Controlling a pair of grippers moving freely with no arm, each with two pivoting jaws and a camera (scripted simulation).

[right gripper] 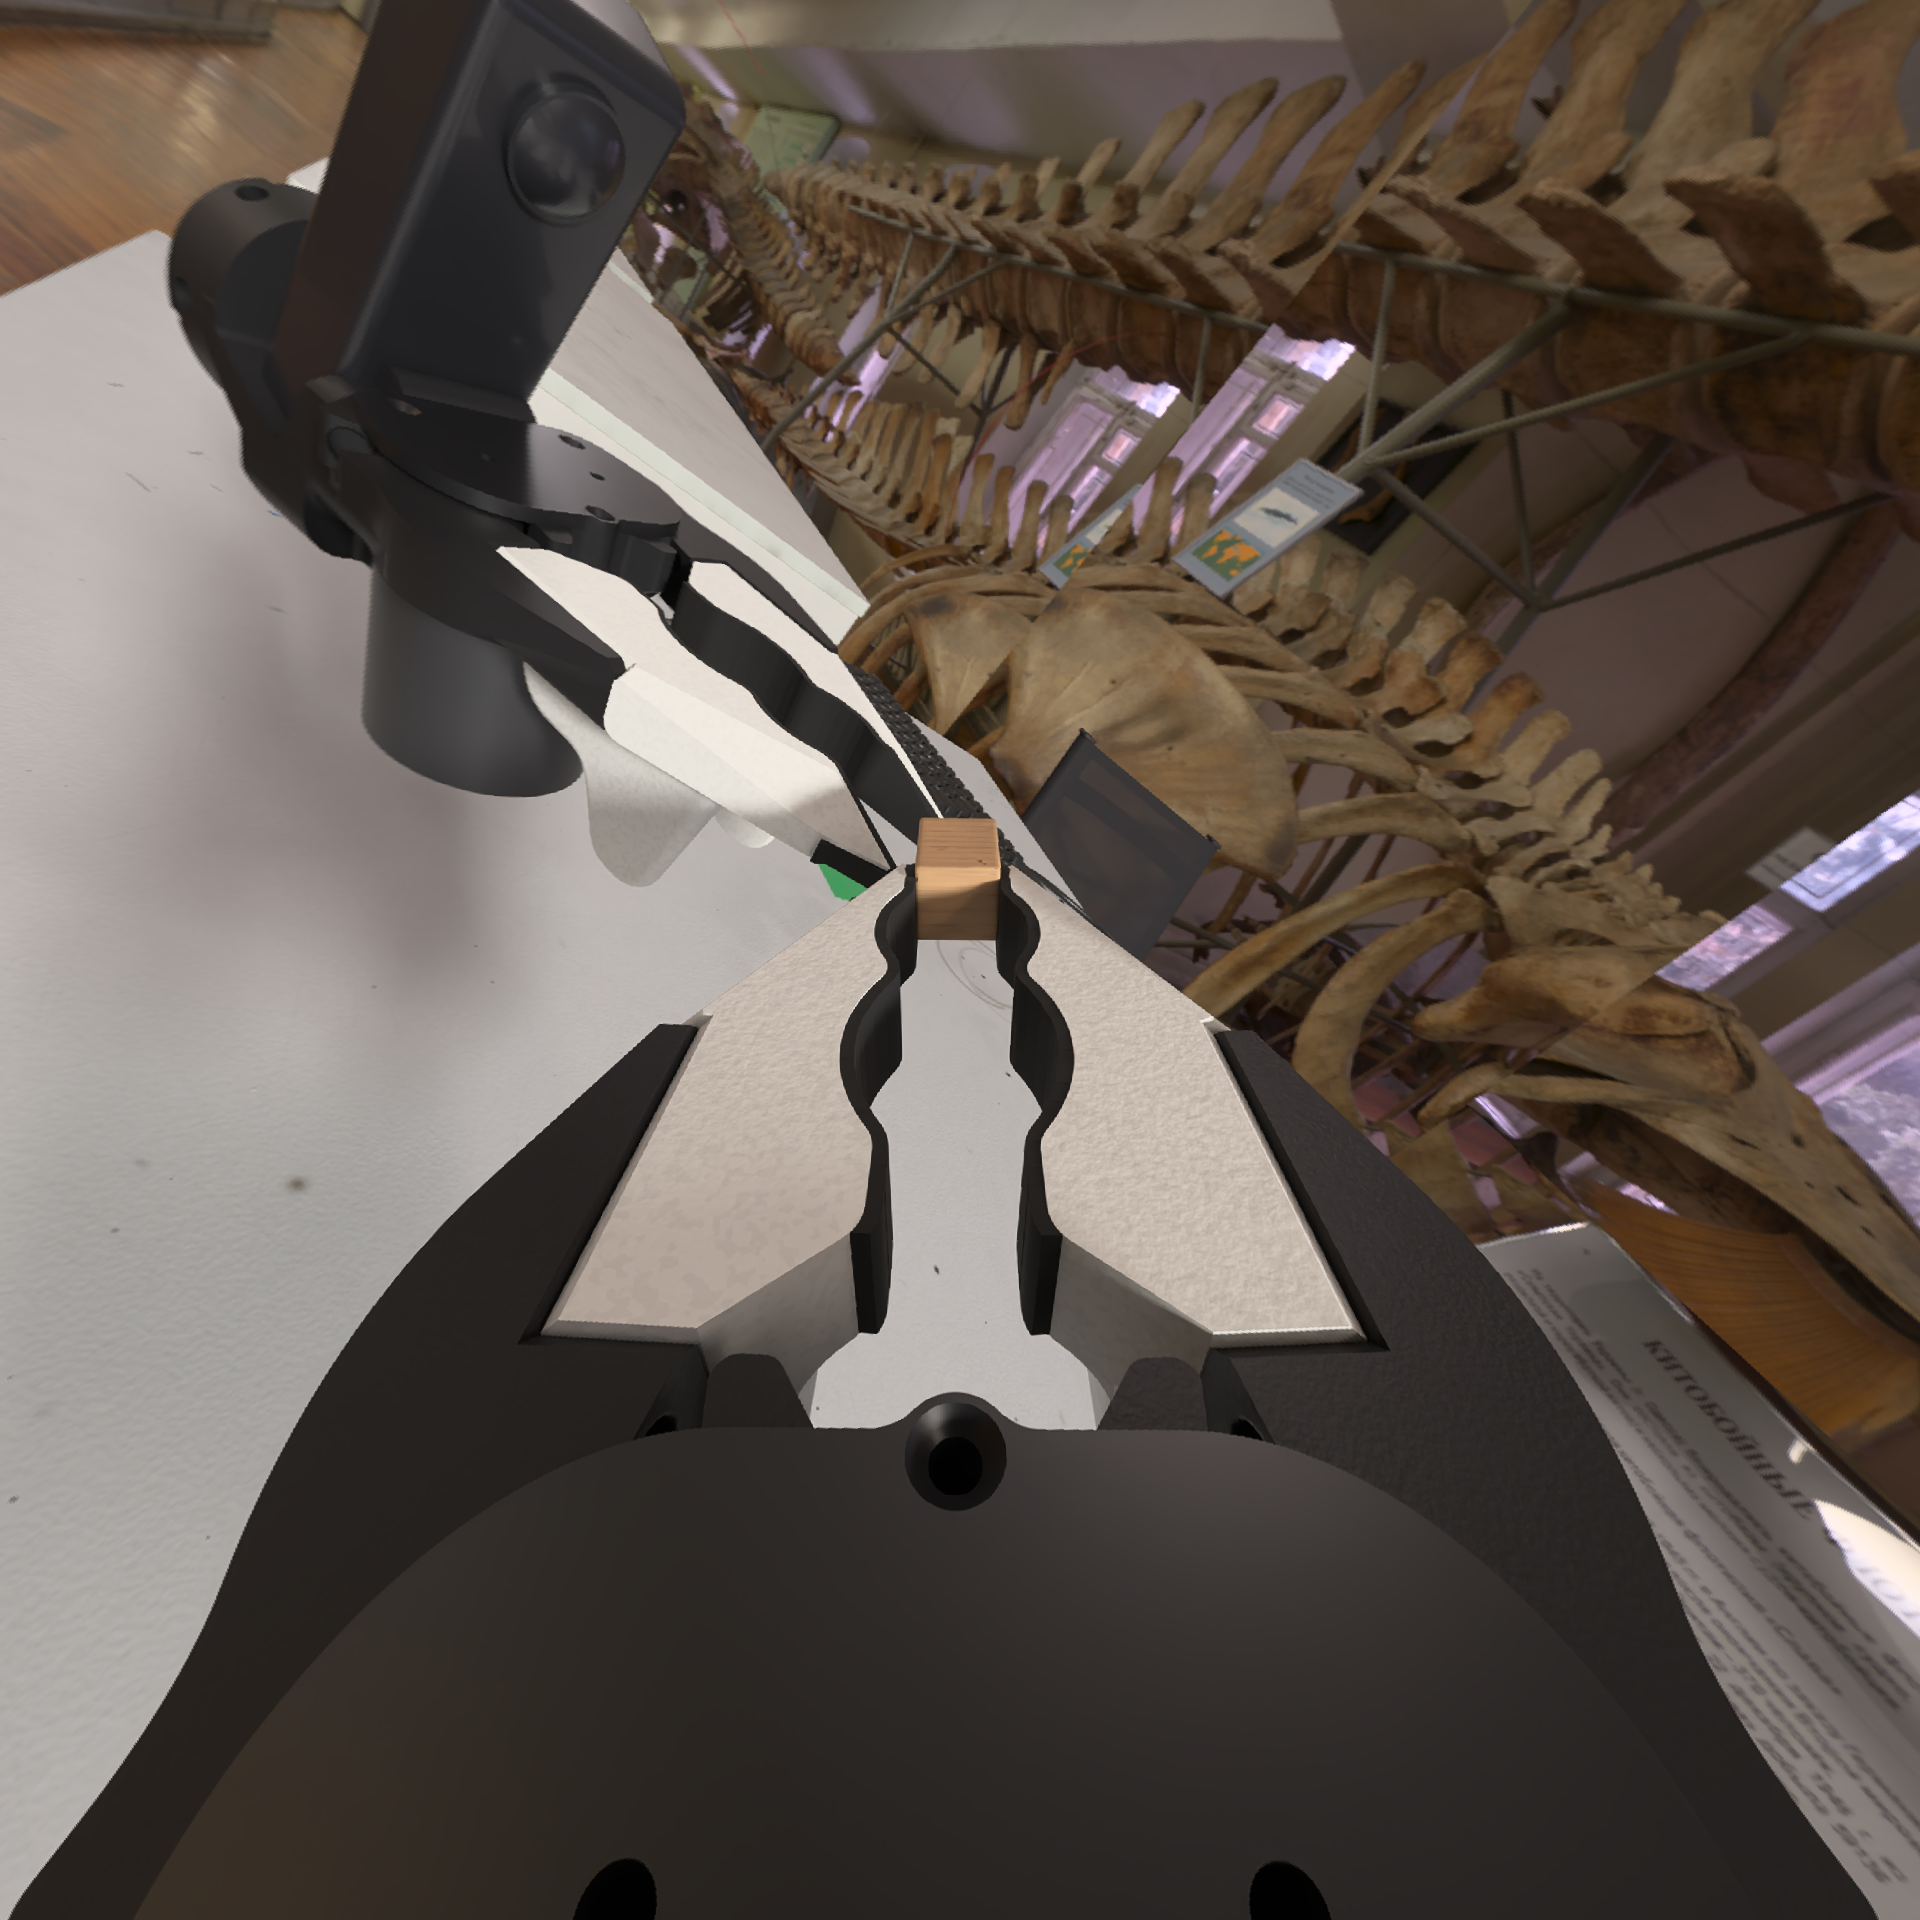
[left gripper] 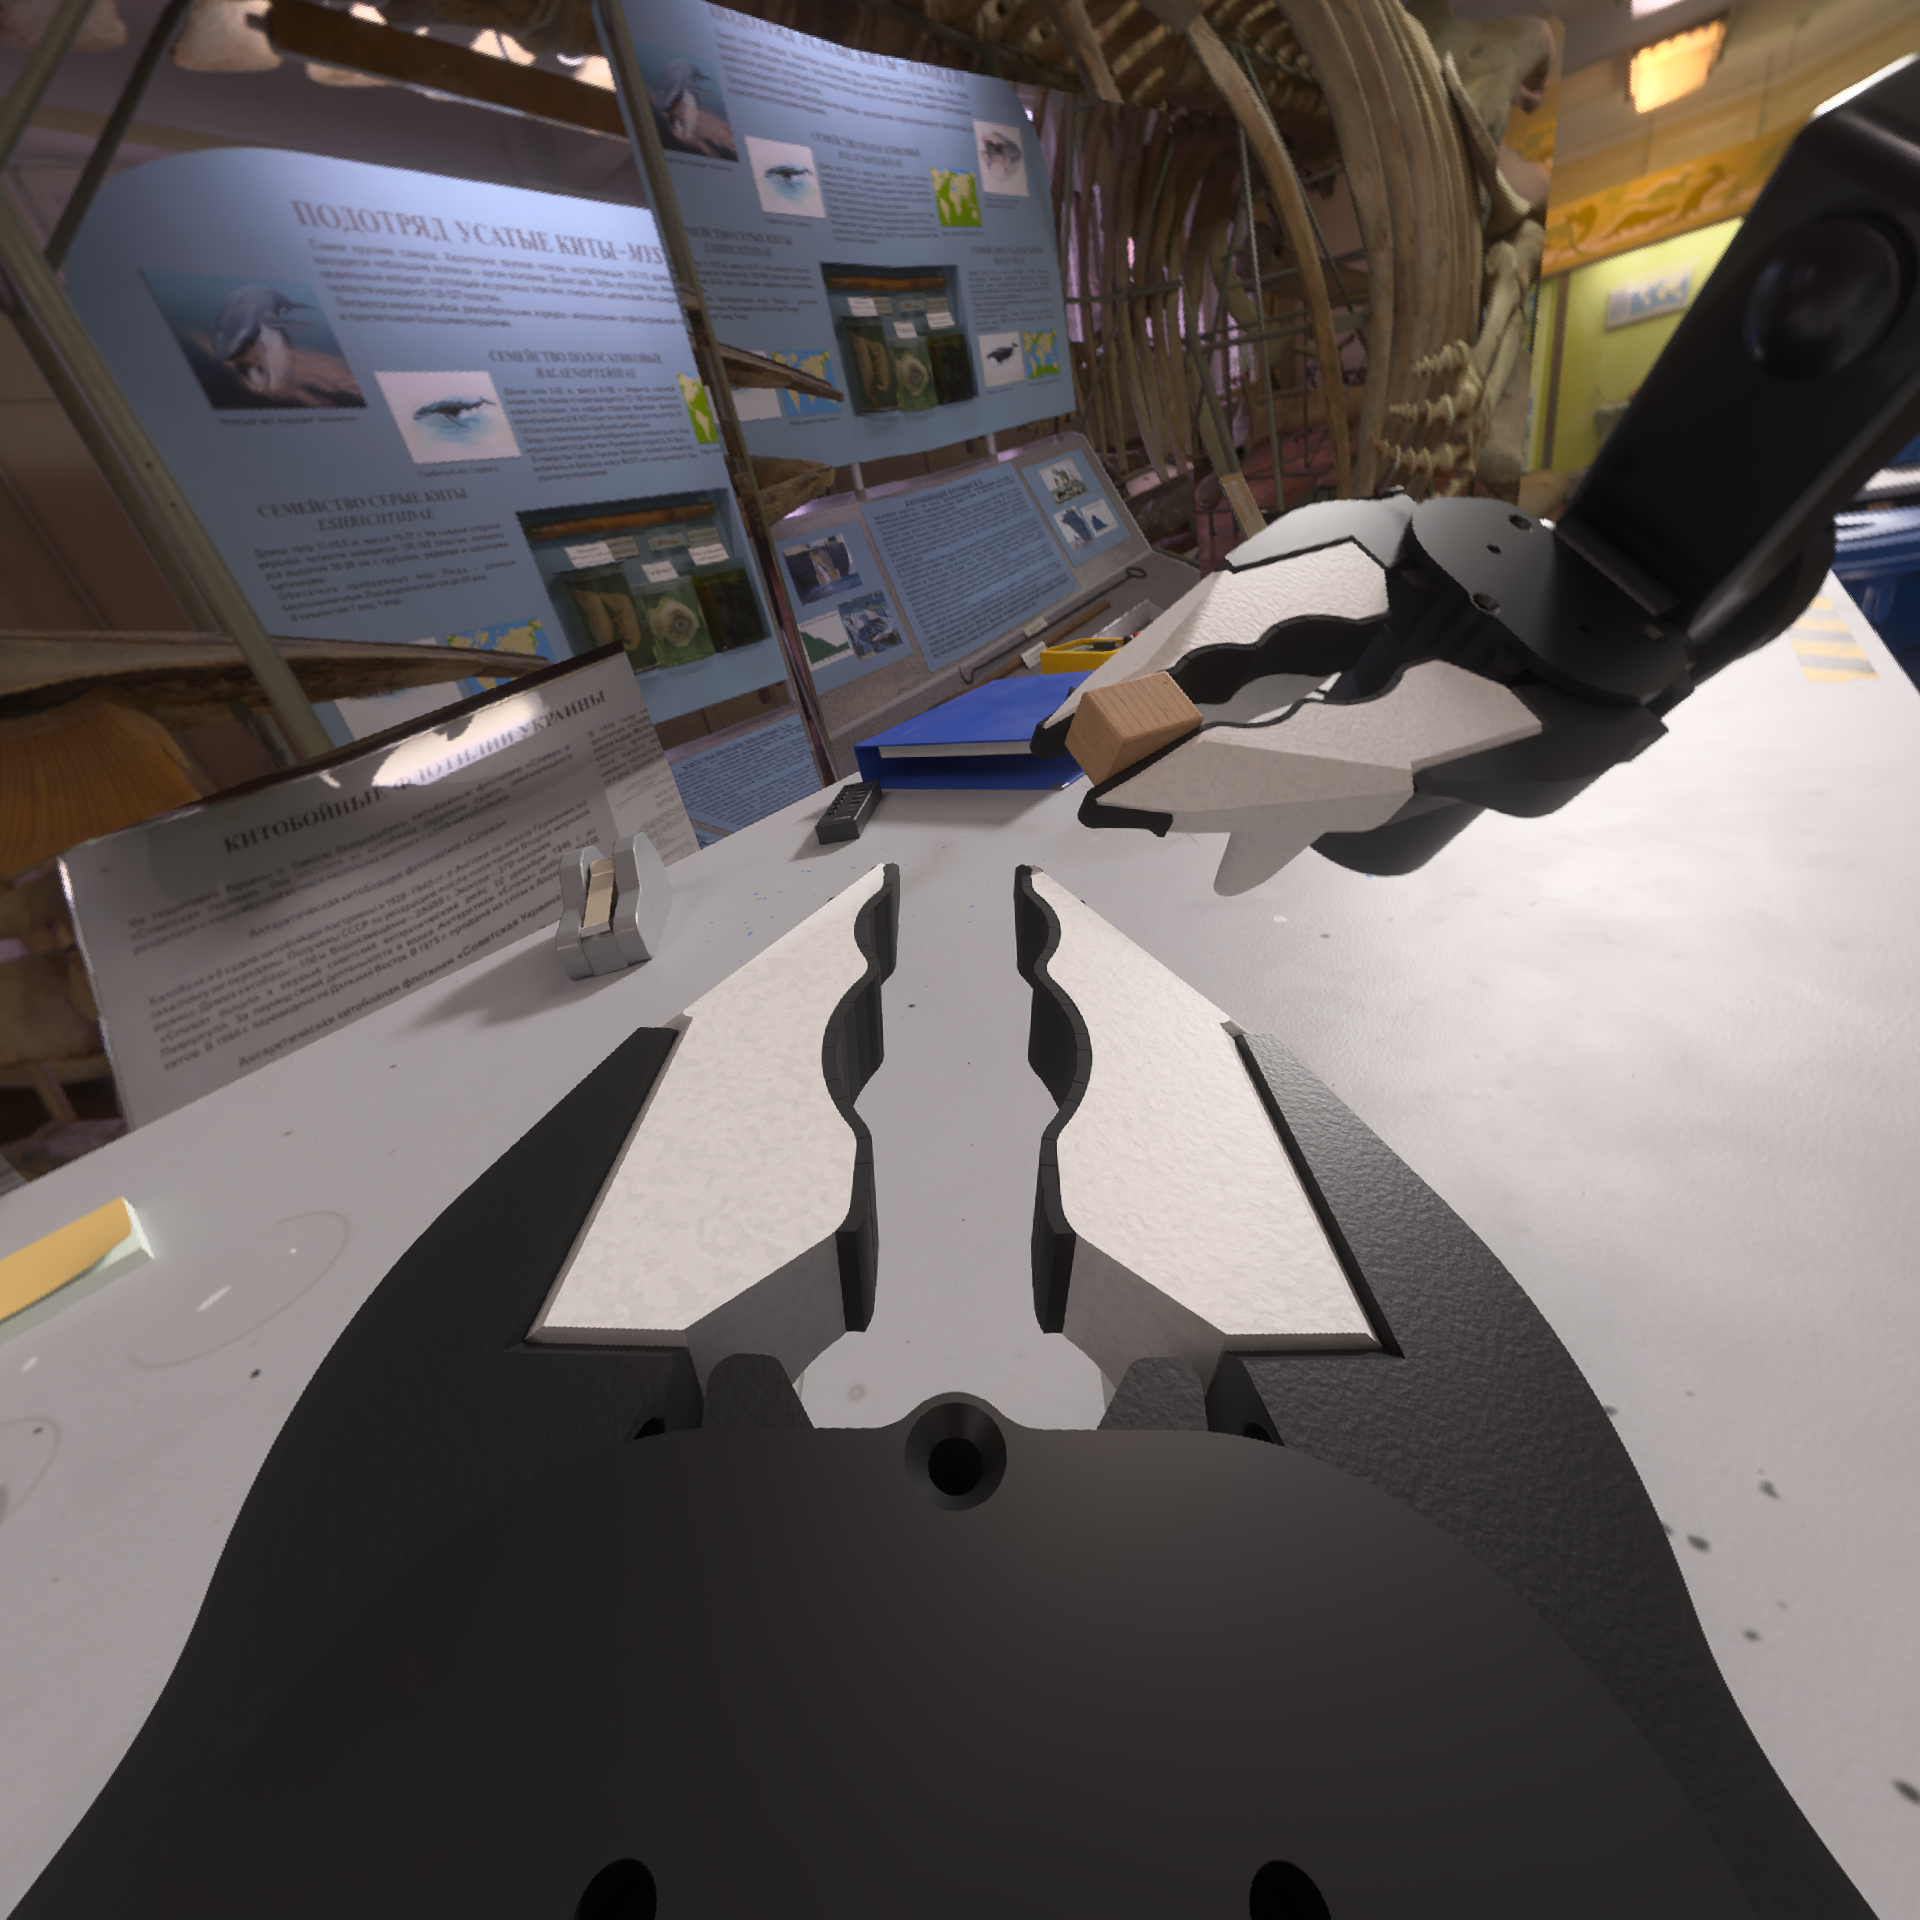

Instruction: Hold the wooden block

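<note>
A small light wooden block (right gripper: 957,876) sits clamped between the fingertips of my right gripper (right gripper: 957,883), held in the air above the white table (right gripper: 156,987). In the left wrist view the same block (left gripper: 1130,719) shows at the tips of the right gripper (left gripper: 1112,748), up and to the right of my left gripper. My left gripper (left gripper: 957,883) is open and empty, low over the table, its fingers apart with bare table between them. In the right wrist view the left gripper (right gripper: 883,821) shows at upper left, close to the block.
A blue binder (left gripper: 966,743), a small black ridged piece (left gripper: 849,810) and a grey metal clamp-like object (left gripper: 611,909) lie at the table's far side. A leaning printed placard (left gripper: 343,894) stands at left. A yellow pad (left gripper: 62,1262) lies near the left edge.
</note>
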